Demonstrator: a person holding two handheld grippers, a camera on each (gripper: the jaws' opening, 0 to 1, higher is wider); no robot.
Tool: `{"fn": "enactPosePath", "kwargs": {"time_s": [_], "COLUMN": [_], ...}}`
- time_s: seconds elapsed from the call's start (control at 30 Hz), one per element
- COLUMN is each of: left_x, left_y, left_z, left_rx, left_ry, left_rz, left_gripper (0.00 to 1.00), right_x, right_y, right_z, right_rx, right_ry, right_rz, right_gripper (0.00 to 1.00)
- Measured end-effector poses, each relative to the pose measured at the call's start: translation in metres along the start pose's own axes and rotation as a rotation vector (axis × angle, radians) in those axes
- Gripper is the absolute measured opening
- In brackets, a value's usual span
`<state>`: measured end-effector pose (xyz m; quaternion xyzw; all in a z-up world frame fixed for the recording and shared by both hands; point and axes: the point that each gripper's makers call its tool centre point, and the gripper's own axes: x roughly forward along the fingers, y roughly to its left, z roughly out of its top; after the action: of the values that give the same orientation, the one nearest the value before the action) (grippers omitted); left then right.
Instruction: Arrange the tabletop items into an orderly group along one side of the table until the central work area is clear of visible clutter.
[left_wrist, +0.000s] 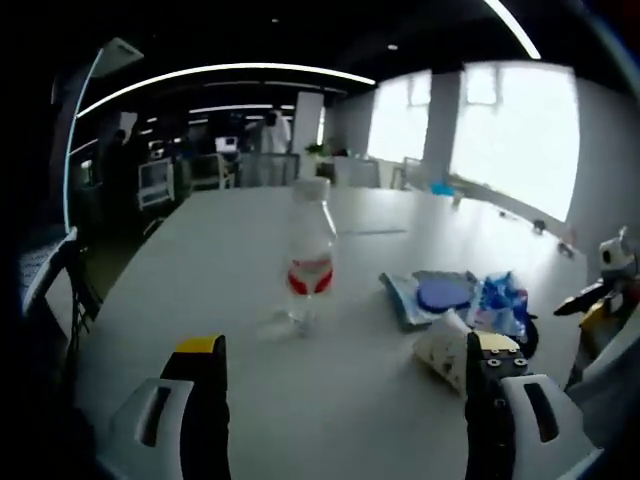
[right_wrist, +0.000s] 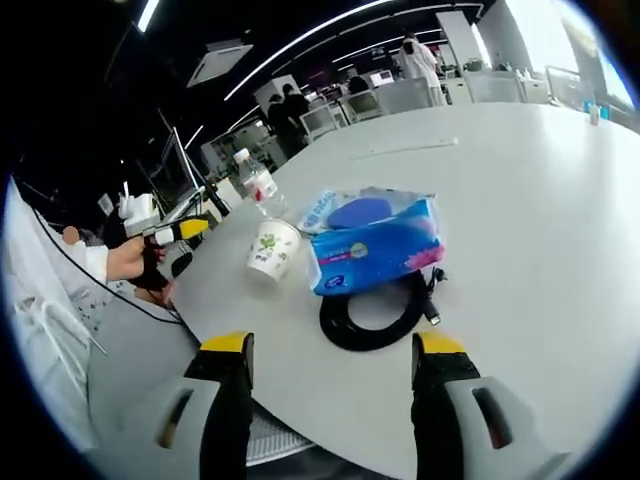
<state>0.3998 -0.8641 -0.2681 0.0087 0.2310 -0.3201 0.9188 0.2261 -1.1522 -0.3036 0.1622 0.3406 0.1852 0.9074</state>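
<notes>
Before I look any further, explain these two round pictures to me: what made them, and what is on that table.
No robot is here: a person holds a two-pronged grabbing tool in each hand, and a fisheye camera rides on each tool.

The left gripper view looks along its own black and yellow jaws, which stand apart with nothing between them. The right gripper view does the same; its jaws are also apart and hold nothing. In it the person's hand holds the other tool.

On the white table stand a clear plastic bottle and a paper cup. Beside them lie a blue tissue pack, a coiled black cable and a blue disc on a clear packet.
</notes>
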Motion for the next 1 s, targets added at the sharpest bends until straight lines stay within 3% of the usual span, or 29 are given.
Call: {"fn": "enactPosePath", "kwargs": {"time_s": [0.33,0.8,1.0], "left_x": [-0.03,-0.043,-0.048], "left_y": [0.003,-0.012,-0.013], "left_z": [-0.022,-0.017,-0.03], "left_rx": [-0.003,-0.002,-0.016], "left_ry": [0.038,0.023,0.042], "left_rz": [0.008,0.0,0.003], "left_gripper": [0.96,0.96,0.96], "right_x": [0.003,0.007,0.008], "right_y": [0.004,0.006,0.008], "right_z": [-0.004,0.0,-0.003], "right_rx": [-0.008,-0.017,-0.026], "right_ry": [0.013,0.014,0.026], "right_rz": [0.016,0.023,0.031], "right_gripper": [0.62,0.62,0.62]}}
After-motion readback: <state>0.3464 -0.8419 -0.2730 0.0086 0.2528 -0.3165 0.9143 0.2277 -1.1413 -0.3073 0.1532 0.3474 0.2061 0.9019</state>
